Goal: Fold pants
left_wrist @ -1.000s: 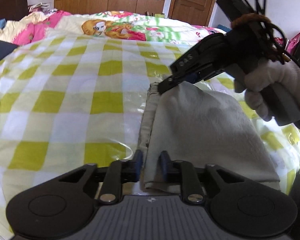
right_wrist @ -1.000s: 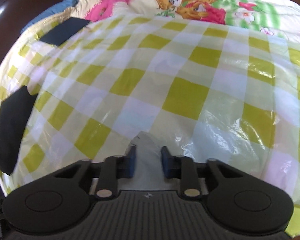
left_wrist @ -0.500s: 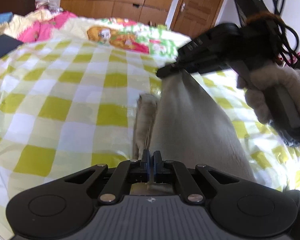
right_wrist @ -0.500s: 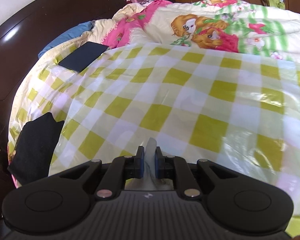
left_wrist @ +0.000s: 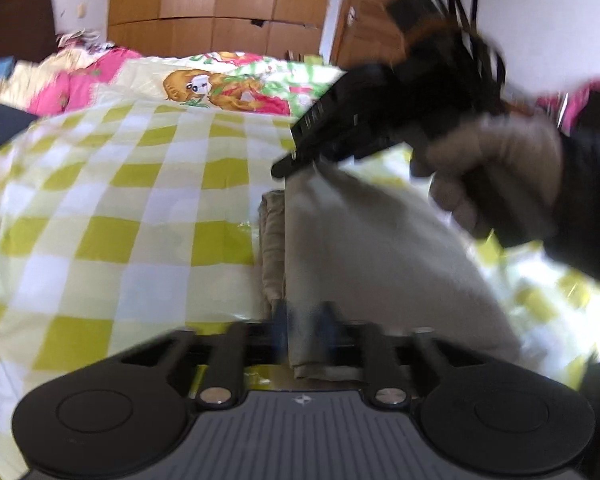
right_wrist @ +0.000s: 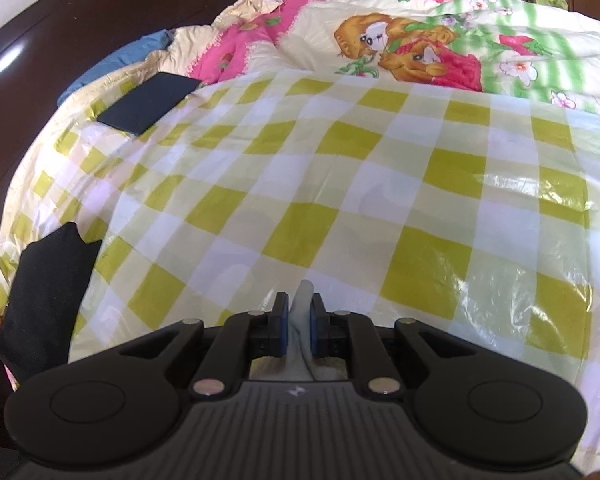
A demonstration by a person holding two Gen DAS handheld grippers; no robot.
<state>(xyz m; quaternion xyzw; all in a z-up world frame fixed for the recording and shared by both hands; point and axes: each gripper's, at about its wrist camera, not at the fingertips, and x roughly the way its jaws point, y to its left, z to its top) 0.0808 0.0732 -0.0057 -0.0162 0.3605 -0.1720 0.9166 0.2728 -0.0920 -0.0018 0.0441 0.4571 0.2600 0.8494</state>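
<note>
Though blur smears the view, both tongs pinch the beige pants.

Bed — checked sheet, pants

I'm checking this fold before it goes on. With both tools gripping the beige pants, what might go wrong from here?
1. The right tool pinches only a thin sliver of the pants; it might slip out.
2. The lifted layer hangs between two corner grips and could sag, landing creased.
3. The checked cover looks glossy, so the folded stack beneath might slide.
</note>
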